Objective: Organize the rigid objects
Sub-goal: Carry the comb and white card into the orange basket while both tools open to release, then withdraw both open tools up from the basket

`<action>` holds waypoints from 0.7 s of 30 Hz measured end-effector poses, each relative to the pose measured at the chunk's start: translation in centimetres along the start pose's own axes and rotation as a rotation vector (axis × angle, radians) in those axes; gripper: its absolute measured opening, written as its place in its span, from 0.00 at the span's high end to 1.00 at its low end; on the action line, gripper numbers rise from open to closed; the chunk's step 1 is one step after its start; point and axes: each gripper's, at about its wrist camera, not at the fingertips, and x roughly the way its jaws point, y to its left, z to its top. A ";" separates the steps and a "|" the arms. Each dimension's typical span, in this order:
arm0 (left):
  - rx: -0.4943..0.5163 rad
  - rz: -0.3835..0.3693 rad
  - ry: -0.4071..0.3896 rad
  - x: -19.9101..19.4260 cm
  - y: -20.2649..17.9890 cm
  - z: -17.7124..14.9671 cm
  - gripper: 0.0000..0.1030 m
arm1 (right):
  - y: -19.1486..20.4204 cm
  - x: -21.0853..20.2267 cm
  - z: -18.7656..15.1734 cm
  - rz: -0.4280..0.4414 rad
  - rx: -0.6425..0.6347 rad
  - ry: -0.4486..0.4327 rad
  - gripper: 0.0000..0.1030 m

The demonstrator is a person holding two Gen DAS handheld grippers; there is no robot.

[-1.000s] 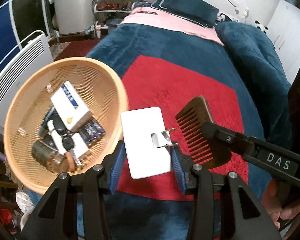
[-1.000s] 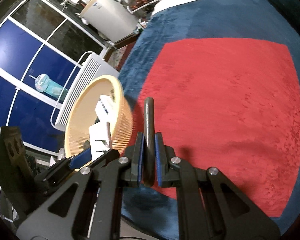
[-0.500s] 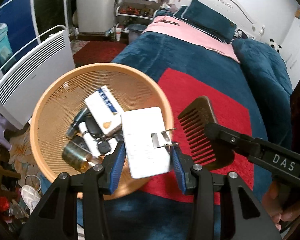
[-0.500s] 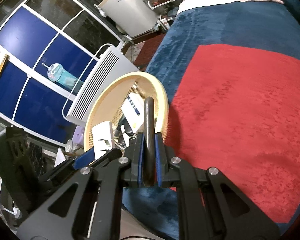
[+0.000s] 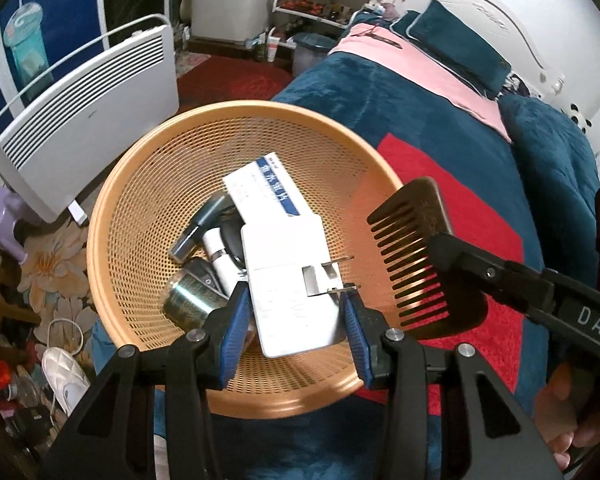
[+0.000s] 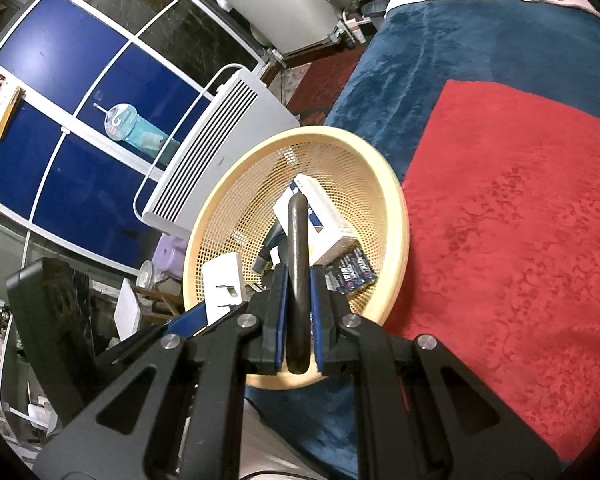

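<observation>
My left gripper is shut on a white power adapter with metal prongs and holds it above the inside of an orange mesh basket. My right gripper is shut on a brown wooden comb, seen edge-on in the right wrist view, held over the basket's right rim. In the basket lie a white and blue box, a battery pack, a small jar and several dark items. The adapter also shows in the right wrist view.
The basket sits at the left edge of a bed with a blue blanket and a red cloth. A white panel heater stands on the floor to the left. Shoes and clutter lie on the floor below.
Both grippers have moved left with their objects, from above the red cloth to above the basket. The adapter now hangs over the basket's inside and the comb over its right rim.
</observation>
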 end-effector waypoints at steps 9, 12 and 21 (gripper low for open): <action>-0.047 0.009 0.028 1.1 1.8 0.0 0.36 | 2.2 1.6 0.0 -0.089 -0.133 0.015 0.88; -0.068 0.010 0.014 0.8 2.2 -0.2 0.06 | 2.7 1.5 0.0 -0.154 -0.195 0.004 0.73; -0.074 0.089 0.004 0.1 3.0 -0.9 0.01 | 2.9 0.9 -0.6 -0.223 -0.273 -0.017 0.02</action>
